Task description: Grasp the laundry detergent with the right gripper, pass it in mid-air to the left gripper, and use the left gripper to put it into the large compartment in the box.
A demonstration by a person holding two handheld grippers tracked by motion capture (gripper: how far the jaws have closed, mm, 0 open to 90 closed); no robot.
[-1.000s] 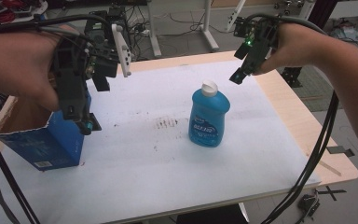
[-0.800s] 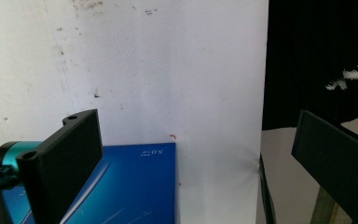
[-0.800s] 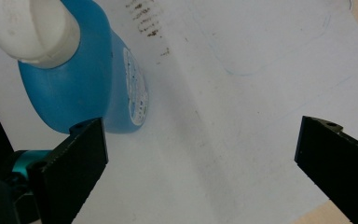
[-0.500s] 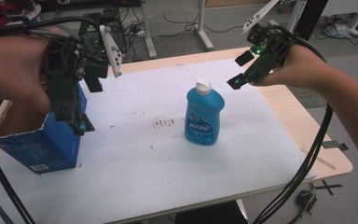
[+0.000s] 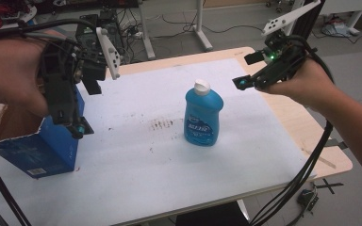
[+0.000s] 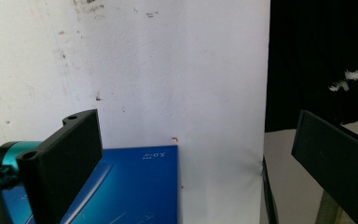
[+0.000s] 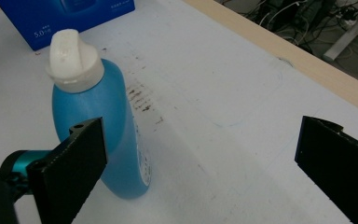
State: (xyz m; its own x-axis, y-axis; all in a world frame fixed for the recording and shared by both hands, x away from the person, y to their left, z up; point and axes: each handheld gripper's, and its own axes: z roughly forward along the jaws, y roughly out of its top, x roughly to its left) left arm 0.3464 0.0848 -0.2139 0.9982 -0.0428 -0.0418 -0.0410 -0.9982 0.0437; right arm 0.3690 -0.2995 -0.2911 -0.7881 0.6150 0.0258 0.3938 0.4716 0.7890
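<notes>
I am holding my right gripper [image 5: 250,70] up with its jaws wide apart beside the blue bottle [image 5: 203,117], which is standing in the middle of the white table [image 5: 136,188] (some brown smudges [image 5: 161,124] are near it), while my left gripper [image 5: 78,128], jaws spread too, is hanging over the blue box [image 5: 42,150].

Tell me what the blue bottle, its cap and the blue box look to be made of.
Blue bottle: likely plastic, smooth and semi-glossy, with a soft sheen and a moulded, rounded shape. Its cap: probably matte white plastic, shaped as a flip-top spout. Blue box: looks like printed cardboard, with flat panels, sharp folded edges and a brown raw inside at the open top; slight gloss on the print.
</notes>
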